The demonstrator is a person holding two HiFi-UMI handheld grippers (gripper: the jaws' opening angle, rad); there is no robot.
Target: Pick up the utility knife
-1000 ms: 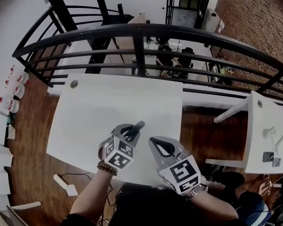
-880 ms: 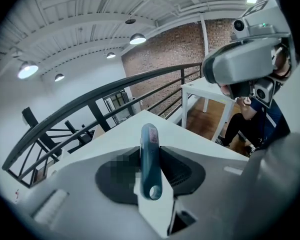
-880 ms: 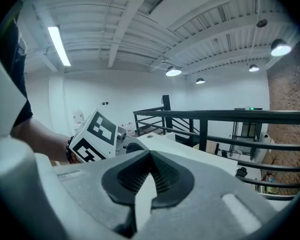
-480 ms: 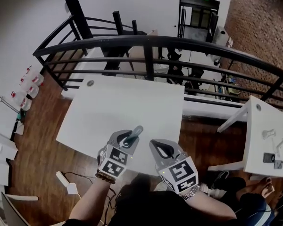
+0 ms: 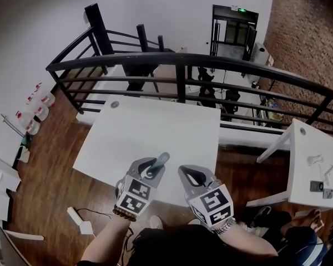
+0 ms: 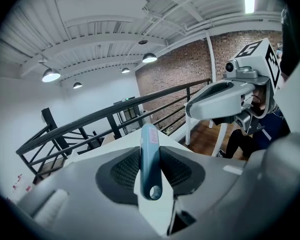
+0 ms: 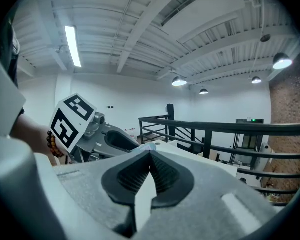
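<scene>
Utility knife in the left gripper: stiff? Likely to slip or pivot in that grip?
Probably stiff: the utility knife stands straight out of the left gripper with no sag. Likely light, since it is slim. It may pivot, because its smooth, narrow body is clamped between the ribbed pads with length overhanging at both ends.

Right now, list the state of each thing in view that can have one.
utility knife: clamped between the left jaws, no blade showing.
left gripper: shut on the utility knife.
right gripper: jaws together, holding nothing.
ceiling lamps: lit.
</scene>
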